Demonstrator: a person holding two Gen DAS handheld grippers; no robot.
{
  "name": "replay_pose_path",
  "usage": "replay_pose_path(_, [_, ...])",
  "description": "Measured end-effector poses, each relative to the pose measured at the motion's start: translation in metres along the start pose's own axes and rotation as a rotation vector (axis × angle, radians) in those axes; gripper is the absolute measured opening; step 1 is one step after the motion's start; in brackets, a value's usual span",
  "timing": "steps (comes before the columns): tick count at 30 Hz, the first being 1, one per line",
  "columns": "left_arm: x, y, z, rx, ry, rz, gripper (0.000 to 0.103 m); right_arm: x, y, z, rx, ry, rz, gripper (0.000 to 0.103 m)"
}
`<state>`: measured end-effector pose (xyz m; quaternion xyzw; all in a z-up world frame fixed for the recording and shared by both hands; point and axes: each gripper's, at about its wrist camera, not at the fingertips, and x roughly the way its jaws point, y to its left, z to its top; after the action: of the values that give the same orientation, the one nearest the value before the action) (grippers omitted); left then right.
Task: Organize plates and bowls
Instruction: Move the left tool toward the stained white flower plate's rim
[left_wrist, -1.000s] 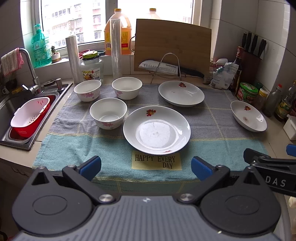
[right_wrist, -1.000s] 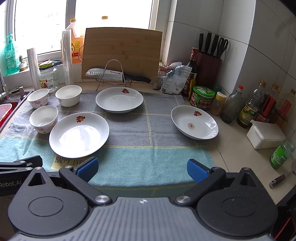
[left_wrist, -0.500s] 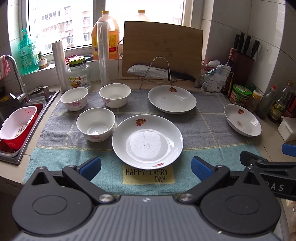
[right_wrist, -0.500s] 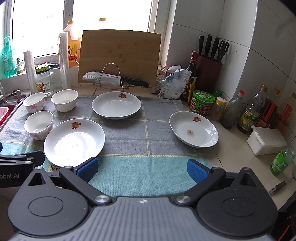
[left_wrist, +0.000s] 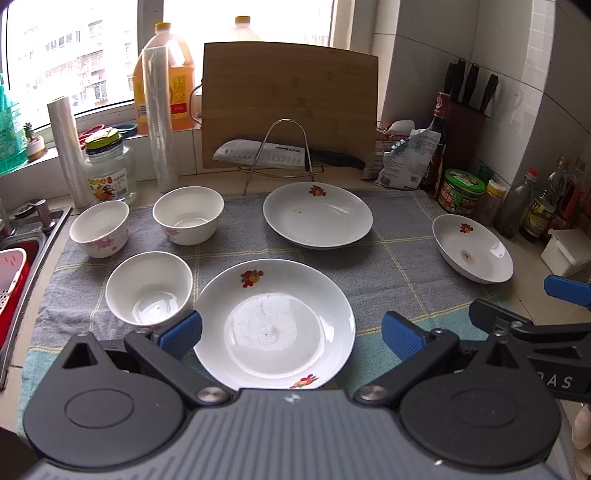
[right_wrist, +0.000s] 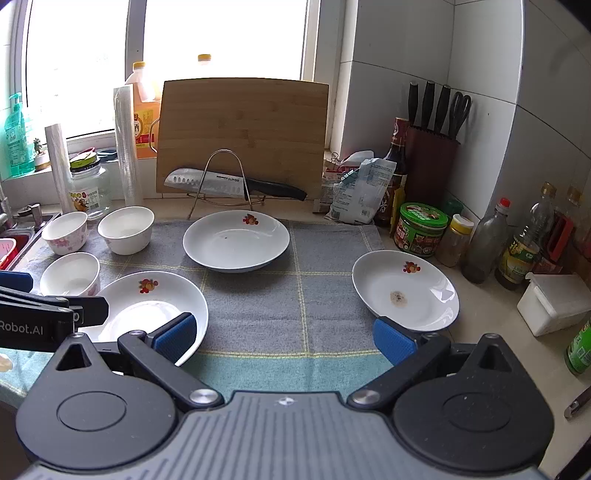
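Three plates and three bowls sitting on a grey-and-teal towel (left_wrist: 399, 254) over the kitchen counter, window behind, cutting board (left_wrist: 290, 110) leaning at the back with a knife (left_wrist: 258, 155) on a wire rack. Near plate (left_wrist: 273, 325) lying front centre, just beside the near bowl (left_wrist: 149, 288); back plate (left_wrist: 317, 214) resting near the rack; right plate (right_wrist: 404, 290) sitting tilted at the towel's right edge. Two more bowls (left_wrist: 99, 229) (left_wrist: 188, 214) standing back left. Sink (left_wrist: 22, 258) getting cut off at left; bottle labels on the right too small for reading. Left gripper (left_wrist: 291, 328) hovering over the near plate, fingers spread wide, gripping nothing. Right gripper (right_wrist: 284, 332) hovering over the towel's front, likewise spread wide and carrying nothing.
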<state>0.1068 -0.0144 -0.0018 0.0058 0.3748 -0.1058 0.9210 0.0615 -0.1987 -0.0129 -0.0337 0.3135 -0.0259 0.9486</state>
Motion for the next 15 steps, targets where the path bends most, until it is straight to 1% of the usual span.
replay_pose_path(6, [0.033,0.006,0.018,0.022,0.050,-0.076,0.102,0.021,-0.001,0.009,0.010,0.006,-0.006,0.103])
replay_pose_path(10, [0.050,0.002,0.029,0.093,0.036,-0.091,0.102,0.032,-0.005,0.014,0.012,0.023,-0.026,0.103])
replay_pose_path(13, [0.061,-0.001,0.037,0.132,0.033,-0.132,0.102,0.039,-0.009,0.017,0.026,0.032,-0.055,0.103])
replay_pose_path(15, [0.067,-0.001,0.041,0.141,0.030,-0.166,0.102,0.042,-0.013,0.017,0.043,0.042,-0.077,0.103])
